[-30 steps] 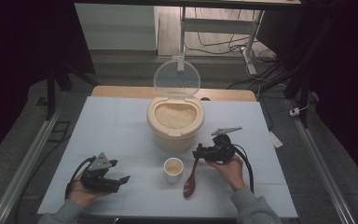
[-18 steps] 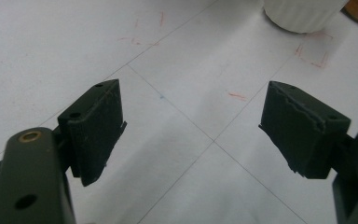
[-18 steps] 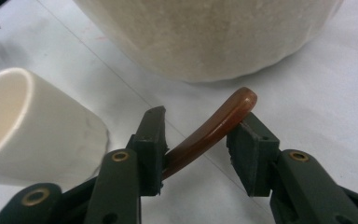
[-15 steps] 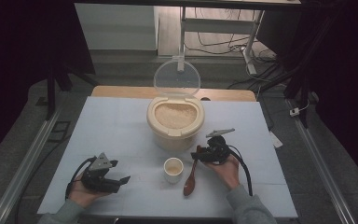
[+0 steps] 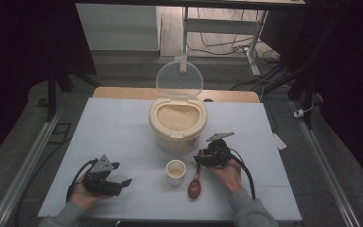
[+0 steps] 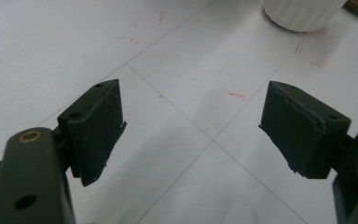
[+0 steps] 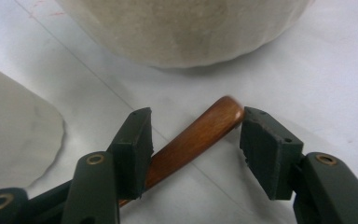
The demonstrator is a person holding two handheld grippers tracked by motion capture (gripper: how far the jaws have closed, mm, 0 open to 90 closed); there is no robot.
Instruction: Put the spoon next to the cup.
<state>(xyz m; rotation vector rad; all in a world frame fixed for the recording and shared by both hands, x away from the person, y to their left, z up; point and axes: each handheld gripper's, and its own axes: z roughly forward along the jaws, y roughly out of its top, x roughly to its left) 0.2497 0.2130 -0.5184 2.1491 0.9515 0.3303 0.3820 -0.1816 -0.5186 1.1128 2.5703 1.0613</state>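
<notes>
A brown wooden spoon (image 5: 194,187) lies on the white table between a small white cup (image 5: 175,171) and my right hand. Its handle (image 7: 191,140) runs slantwise between the jaws of my right gripper (image 5: 199,158), which have just been opening. The pads stand apart around the handle without pressing it. Behind them sits a cream tub of rice (image 5: 177,124) with its clear lid (image 5: 179,80) raised. My left gripper (image 5: 122,178) rests at the front left, open, with bare table between its jaws (image 6: 191,126). The cup's base (image 6: 303,11) shows beyond them.
The table's paper cover (image 5: 123,127) carries thin grid lines and faint red marks. The tub's wall (image 7: 186,28) looms close ahead of the right gripper, the cup (image 7: 14,130) at its left. A metal frame rail (image 5: 23,165) runs along the left side.
The right gripper's jaws have spread apart around the spoon handle. The spoon has stayed on the table. The left hand has not moved.
</notes>
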